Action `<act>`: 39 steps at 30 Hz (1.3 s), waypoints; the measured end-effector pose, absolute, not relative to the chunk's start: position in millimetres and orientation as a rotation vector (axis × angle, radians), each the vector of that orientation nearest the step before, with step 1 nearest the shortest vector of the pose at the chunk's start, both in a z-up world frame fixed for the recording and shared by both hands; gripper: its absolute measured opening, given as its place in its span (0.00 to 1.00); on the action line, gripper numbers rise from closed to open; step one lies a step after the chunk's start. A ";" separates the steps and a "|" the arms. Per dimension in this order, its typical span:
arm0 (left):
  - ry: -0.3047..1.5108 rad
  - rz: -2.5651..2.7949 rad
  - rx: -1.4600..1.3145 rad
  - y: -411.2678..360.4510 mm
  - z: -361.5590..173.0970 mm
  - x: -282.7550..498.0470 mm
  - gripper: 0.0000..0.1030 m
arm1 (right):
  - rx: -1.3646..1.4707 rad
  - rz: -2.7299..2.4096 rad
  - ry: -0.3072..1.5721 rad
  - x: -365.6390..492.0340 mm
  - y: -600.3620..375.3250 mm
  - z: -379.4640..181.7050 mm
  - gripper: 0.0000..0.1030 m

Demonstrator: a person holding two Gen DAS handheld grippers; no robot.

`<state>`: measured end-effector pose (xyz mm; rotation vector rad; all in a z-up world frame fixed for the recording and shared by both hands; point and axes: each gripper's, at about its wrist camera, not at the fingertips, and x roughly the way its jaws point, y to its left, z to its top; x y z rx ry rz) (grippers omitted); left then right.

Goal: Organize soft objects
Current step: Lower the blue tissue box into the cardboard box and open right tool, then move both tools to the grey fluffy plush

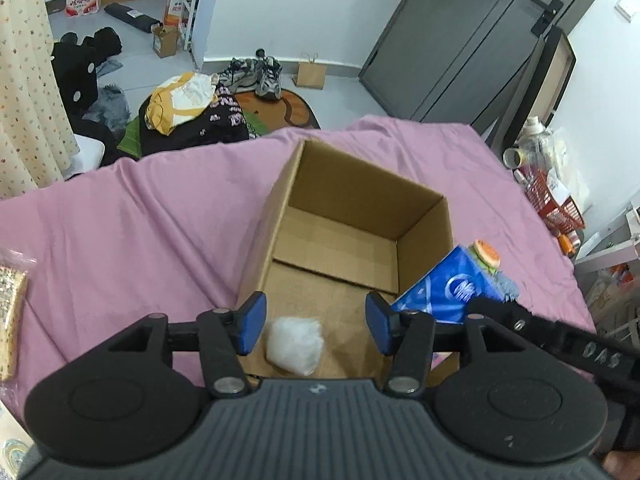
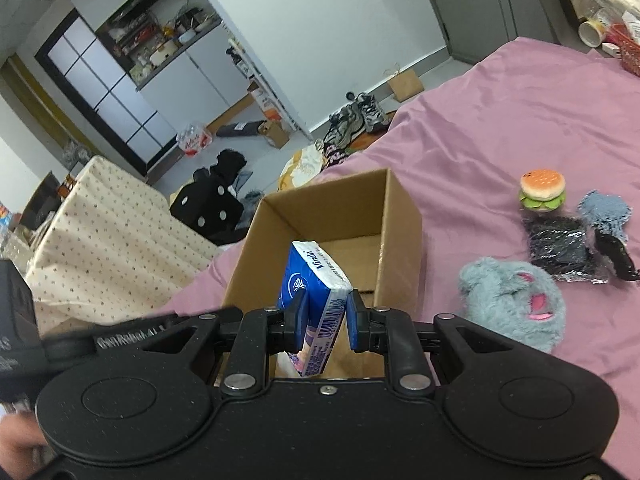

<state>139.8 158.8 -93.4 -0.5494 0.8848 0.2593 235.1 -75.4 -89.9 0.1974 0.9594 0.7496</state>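
An open cardboard box [image 1: 424, 232] [image 2: 404, 216] stands on the pink bedsheet. A white soft bag [image 1: 295, 344] lies on the box floor, just ahead of my left gripper [image 1: 316, 322], which hangs open over the box's near edge with nothing between its fingers. My right gripper [image 2: 325, 322] is shut on a blue tissue pack [image 2: 310, 280] [image 1: 448, 286], holding it above the box opening. Right of the box lie a burger plush [image 2: 543, 190] [image 1: 487, 253], a grey-blue fluffy plush [image 2: 516, 304], a black shiny packet [image 2: 560, 252] and a blue knit item [image 2: 606, 212].
A packaged item [image 1: 10, 320] lies at the sheet's left edge. Beyond the bed's far edge the floor holds clothes [image 1: 192, 112], shoes [image 1: 256, 74] and a paper bag [image 1: 310, 74]. A red basket [image 1: 556, 204] and bottles stand at the right. A person's hand [image 2: 16, 444] shows low left.
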 end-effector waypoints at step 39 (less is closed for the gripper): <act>0.847 0.304 -0.409 63.9 -46.0 139.1 0.79 | 0.271 0.651 0.936 245.2 -197.3 -61.6 0.59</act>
